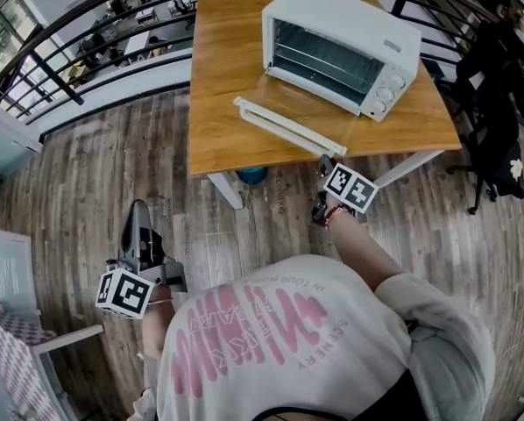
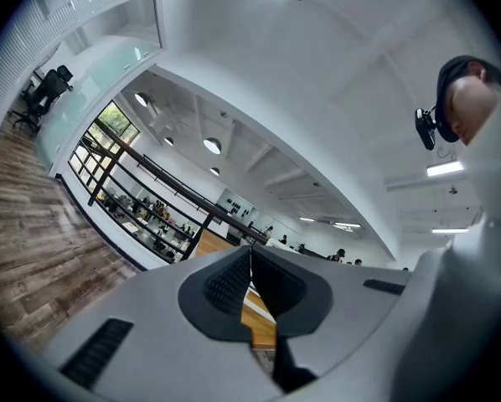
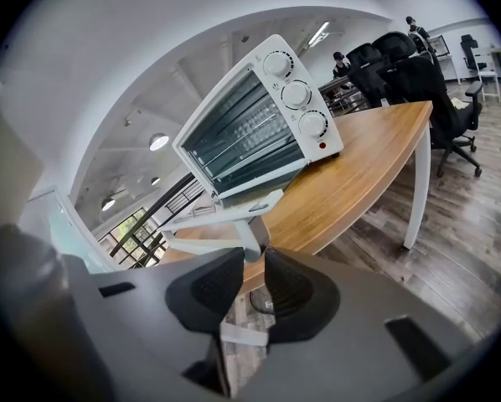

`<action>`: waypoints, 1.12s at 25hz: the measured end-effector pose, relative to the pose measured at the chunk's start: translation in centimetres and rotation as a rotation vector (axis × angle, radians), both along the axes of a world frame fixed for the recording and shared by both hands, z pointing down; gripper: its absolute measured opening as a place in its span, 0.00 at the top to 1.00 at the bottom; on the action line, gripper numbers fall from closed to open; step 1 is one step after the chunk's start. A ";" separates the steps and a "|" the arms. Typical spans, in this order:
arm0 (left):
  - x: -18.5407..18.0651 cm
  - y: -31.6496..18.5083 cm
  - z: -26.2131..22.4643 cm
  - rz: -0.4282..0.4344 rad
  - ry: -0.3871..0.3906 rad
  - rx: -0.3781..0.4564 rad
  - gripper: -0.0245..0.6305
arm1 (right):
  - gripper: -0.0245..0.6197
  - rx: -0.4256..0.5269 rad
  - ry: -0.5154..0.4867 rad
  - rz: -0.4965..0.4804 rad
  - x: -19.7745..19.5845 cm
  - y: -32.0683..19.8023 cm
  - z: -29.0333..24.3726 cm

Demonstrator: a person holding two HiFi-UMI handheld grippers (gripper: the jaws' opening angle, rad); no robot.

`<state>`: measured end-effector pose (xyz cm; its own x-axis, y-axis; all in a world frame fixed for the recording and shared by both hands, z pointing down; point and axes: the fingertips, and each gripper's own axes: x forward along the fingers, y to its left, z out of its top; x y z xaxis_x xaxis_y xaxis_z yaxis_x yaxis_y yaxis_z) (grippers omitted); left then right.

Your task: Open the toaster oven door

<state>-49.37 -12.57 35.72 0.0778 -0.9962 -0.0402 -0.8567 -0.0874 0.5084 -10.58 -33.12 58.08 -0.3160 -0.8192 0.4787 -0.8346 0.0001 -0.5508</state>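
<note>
Toaster oven door [image 1: 304, 103] is folded all the way down. Nearest of all is the person's white shirt [image 1: 288, 340] with pink print, filling the bottom of the head view. Low at the person's left, over the wooden floor [image 1: 78, 182], the left gripper [image 1: 138, 209] is held well apart from the table. Its jaws are pressed together with nothing between them, and its own view tilts up toward a ceiling and a dark railing [image 2: 162, 178].

Ahead on the right, the right gripper [image 1: 323, 163] is at the near edge of the table [image 1: 223, 77]. Its jaws stand a narrow way apart and pinch, at their tips, the right end of the white handle [image 1: 284, 128] that runs along the door's front edge. The door juts out from the oven's base toward the person. Its glass pane is about level above the tabletop, and its handle is close to the table's near edge.

Behind it the white toaster oven [image 1: 332, 24] sits on the far right part of the table. Its mouth is open, a wire rack shows inside, and three knobs [image 3: 296, 95] sit in a column on its right panel. Farther off, black office chairs [image 1: 499, 121] stand to the right of the table. The railing curves round behind it, with desks on a lower level beyond
</note>
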 end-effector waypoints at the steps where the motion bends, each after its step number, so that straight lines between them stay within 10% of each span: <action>1: -0.1 0.0 0.0 -0.001 0.000 0.000 0.93 | 0.83 -0.001 0.001 0.001 0.0 0.0 0.0; 28: -1.4 -1.0 0.1 -0.023 0.005 0.004 0.93 | 0.83 -0.120 0.027 0.010 0.0 0.0 3.7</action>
